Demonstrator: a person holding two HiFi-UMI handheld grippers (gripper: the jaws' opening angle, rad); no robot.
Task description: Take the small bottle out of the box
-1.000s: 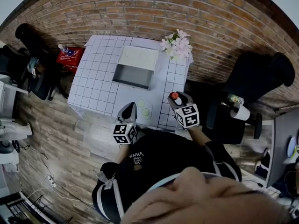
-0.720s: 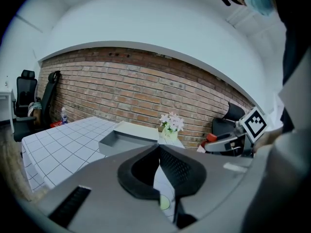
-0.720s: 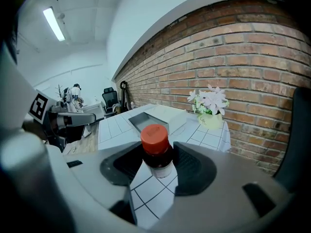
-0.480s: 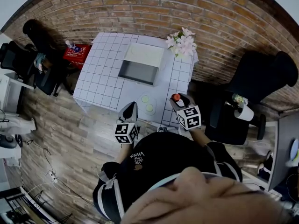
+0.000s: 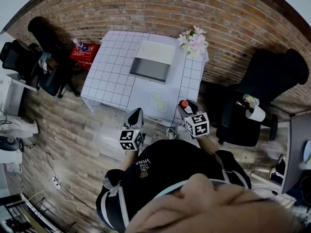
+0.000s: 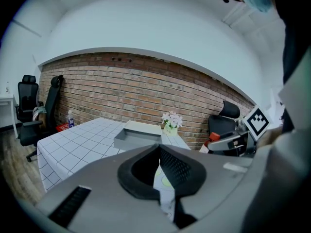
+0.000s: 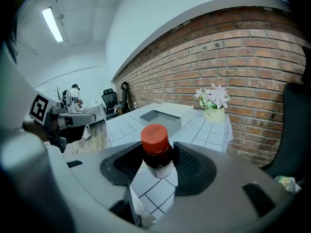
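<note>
Small bottle (image 7: 156, 147) stands upright, clamped by right gripper (image 7: 154, 162).

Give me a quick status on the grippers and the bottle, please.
Left gripper shut, empty. Right gripper shut on small bottle, clear of the box. Nothing in the way.

Brick wall (image 5: 160, 6), wood floor (image 5: 63, 135)

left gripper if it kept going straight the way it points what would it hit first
The left gripper would likely meet the near edge of the table, by the two green discs; the box lies farther back. Depth is unclear.
</note>
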